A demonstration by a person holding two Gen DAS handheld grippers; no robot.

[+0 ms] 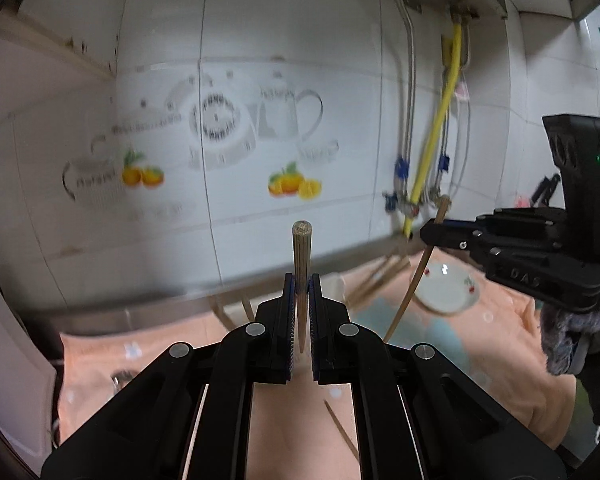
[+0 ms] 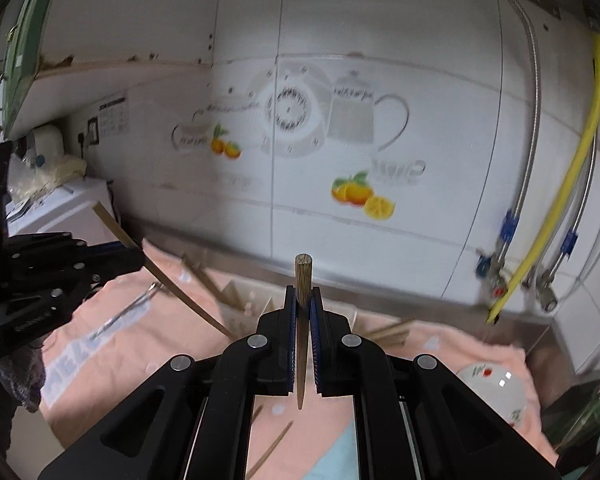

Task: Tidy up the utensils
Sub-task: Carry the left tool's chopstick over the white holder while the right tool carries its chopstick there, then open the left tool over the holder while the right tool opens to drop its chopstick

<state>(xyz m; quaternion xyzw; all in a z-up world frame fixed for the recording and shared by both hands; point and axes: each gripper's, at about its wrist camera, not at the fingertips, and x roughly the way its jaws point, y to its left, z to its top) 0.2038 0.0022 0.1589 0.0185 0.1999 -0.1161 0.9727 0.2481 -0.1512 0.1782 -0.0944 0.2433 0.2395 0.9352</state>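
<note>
My left gripper [image 1: 301,280] is shut on a wooden chopstick [image 1: 302,252] that stands upright between its blue pads, held above the peach cloth [image 1: 220,344]. My right gripper [image 2: 304,294] is shut on a second wooden chopstick [image 2: 303,280], also upright. Each gripper shows in the other's view: the right one [image 1: 432,236] with its chopstick [image 1: 416,276] slanting down, the left one [image 2: 136,256] with its chopstick [image 2: 168,280] slanting down. A white utensil holder [image 2: 256,300] with several chopsticks stands at the back of the cloth. Loose chopsticks [image 2: 272,448] lie on the cloth.
A white bowl with a cherry pattern [image 1: 448,284] sits on the cloth to the right and shows again in the right wrist view [image 2: 496,392]. A metal utensil [image 2: 128,308] lies on the cloth at the left. Tiled wall [image 1: 260,80], yellow hose [image 1: 436,136] and steel pipes stand behind.
</note>
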